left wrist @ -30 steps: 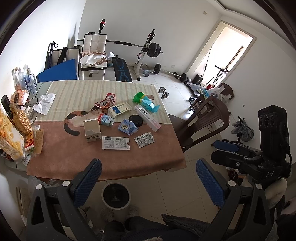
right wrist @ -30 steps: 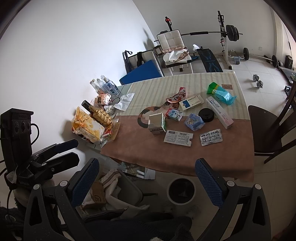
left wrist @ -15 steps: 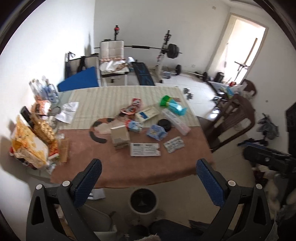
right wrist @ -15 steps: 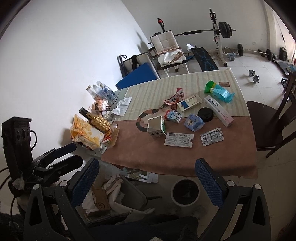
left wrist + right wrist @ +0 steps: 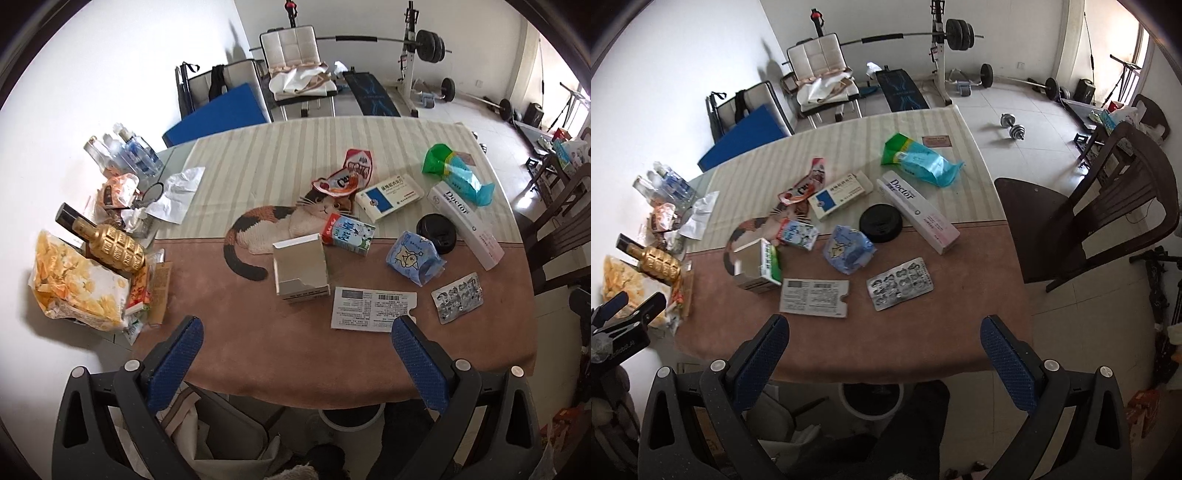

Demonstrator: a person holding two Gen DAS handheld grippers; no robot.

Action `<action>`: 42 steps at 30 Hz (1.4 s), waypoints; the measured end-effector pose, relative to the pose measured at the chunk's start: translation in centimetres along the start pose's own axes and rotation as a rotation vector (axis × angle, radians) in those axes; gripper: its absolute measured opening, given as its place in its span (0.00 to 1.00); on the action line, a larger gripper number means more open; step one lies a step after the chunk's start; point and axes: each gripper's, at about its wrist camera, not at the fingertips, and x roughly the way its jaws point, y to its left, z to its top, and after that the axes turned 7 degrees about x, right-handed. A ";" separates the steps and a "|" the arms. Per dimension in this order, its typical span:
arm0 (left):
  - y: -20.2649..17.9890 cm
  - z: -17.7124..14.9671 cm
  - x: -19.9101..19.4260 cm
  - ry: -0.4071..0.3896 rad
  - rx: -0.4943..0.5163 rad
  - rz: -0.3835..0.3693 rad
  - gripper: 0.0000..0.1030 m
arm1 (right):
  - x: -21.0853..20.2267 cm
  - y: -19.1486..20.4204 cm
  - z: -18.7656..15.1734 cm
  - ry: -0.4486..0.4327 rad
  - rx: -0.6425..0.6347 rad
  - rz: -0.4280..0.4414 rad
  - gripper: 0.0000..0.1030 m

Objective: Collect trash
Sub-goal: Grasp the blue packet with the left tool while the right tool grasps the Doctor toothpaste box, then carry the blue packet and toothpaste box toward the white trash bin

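Both the left gripper (image 5: 295, 343) and right gripper (image 5: 884, 341) are hanging wide open and empty over the table (image 5: 295, 354), where the flat paper slip (image 5: 373, 308) is lying, looking light and bendy, best pinched at its edge.

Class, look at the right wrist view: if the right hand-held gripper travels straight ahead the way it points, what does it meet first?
Probably the silver foil blister pack on the brown tablecloth; depth is uncertain.
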 end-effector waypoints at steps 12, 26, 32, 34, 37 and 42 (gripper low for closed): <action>-7.7 7.6 17.0 0.419 -0.244 -0.019 1.00 | 24.9 -0.5 13.9 0.288 -0.297 -0.094 0.95; -10.4 10.6 24.5 0.588 -0.581 -0.334 1.00 | 32.3 -3.0 15.9 0.427 -0.278 -0.076 0.51; -11.9 10.4 26.6 0.645 -0.611 -0.327 0.95 | 33.0 -4.6 15.4 0.458 -0.230 -0.087 0.53; -11.9 10.2 27.1 0.649 -0.605 -0.318 0.88 | 33.6 -3.8 16.1 0.449 -0.245 -0.101 0.53; -11.7 10.1 27.5 0.652 -0.596 -0.300 0.83 | 35.0 -2.5 16.2 0.431 -0.264 -0.113 0.53; -10.8 10.0 28.6 0.643 -0.573 -0.264 0.80 | 36.9 -0.4 15.8 0.410 -0.286 -0.143 0.53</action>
